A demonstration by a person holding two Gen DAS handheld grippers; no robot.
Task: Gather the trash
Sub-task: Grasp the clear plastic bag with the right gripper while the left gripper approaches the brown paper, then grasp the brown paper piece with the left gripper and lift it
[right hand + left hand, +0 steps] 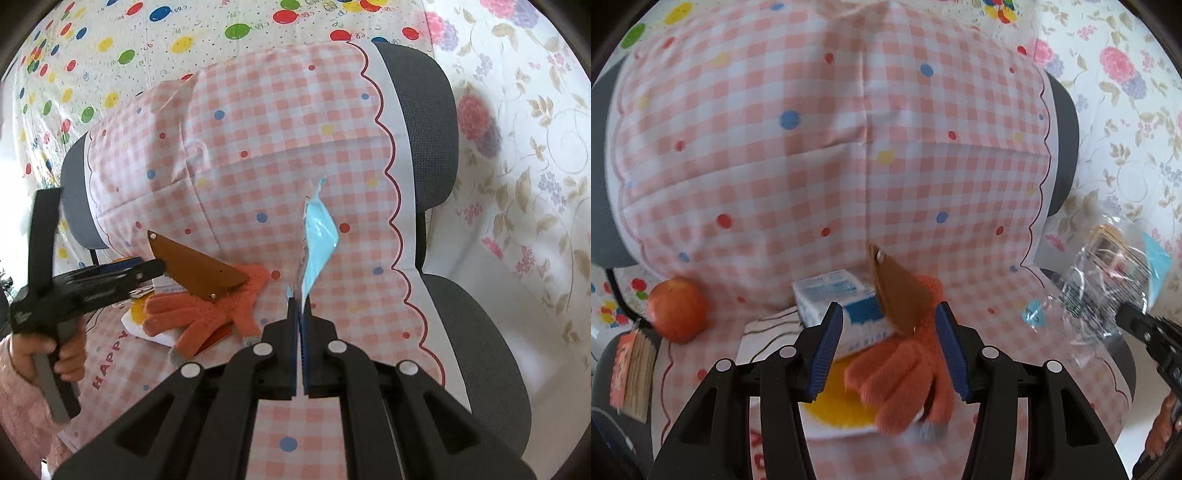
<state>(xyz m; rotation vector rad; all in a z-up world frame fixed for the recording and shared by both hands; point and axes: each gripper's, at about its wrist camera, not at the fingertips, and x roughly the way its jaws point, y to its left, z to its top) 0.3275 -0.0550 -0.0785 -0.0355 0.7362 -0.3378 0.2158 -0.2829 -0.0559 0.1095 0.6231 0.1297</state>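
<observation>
My right gripper [297, 300] is shut on a crumpled clear wrapper with a light blue part [319, 232], which sticks up from its tips above the seat. In the left wrist view that wrapper [1108, 280] hangs at the right from the right gripper [1126, 317]. My left gripper [890, 308] is open over a pile on the seat. A brown leather-like flat piece [901, 295] and an orange fuzzy glove [905, 369] lie between its pads, untouched. A white and blue carton [827, 291] sits just behind. A hand in a pink sleeve holds the left gripper [159, 266].
A pink checked cloth [775, 147] covers a grey office chair [417, 122]. An orange round fruit [677, 310] and a small orange-edged book [633, 373] lie at the seat's left. A white and yellow item [842, 410] sits under the glove. Dotted and floral sheets hang behind.
</observation>
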